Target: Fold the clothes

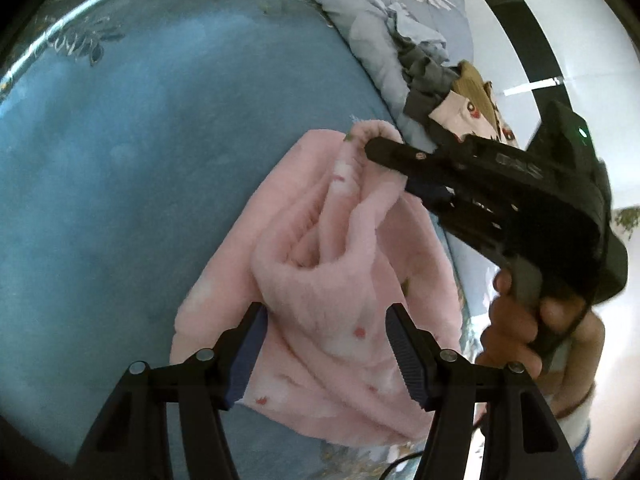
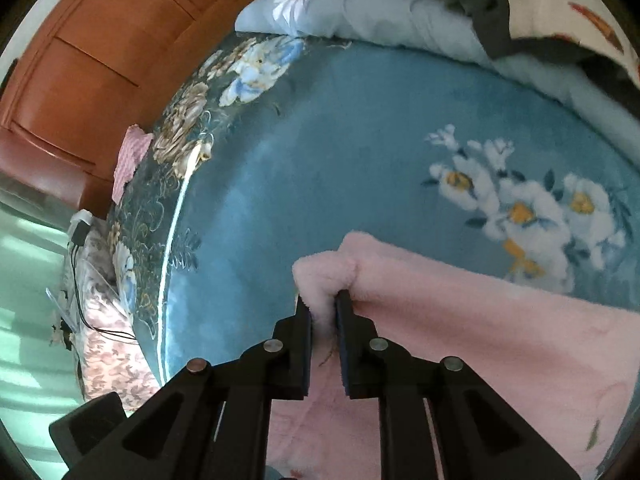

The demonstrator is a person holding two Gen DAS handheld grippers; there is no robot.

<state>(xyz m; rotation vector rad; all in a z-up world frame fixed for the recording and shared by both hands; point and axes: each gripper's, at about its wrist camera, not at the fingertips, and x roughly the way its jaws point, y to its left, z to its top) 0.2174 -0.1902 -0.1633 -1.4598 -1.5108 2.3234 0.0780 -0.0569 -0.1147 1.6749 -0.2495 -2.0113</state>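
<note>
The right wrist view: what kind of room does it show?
Probably a bedroom: a blue floral bedspread, a bunched grey flowered quilt at its far edge, and a wooden cabinet beside the bed.

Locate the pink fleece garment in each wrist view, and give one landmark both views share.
Left wrist view: the pink fleece garment lies centre to lower centre, between the open left gripper fingers; the right gripper pinches its top edge.
Right wrist view: it fills the lower right, one corner clamped in the right gripper.
Shared landmark: the blue bedspread beneath it.
</note>
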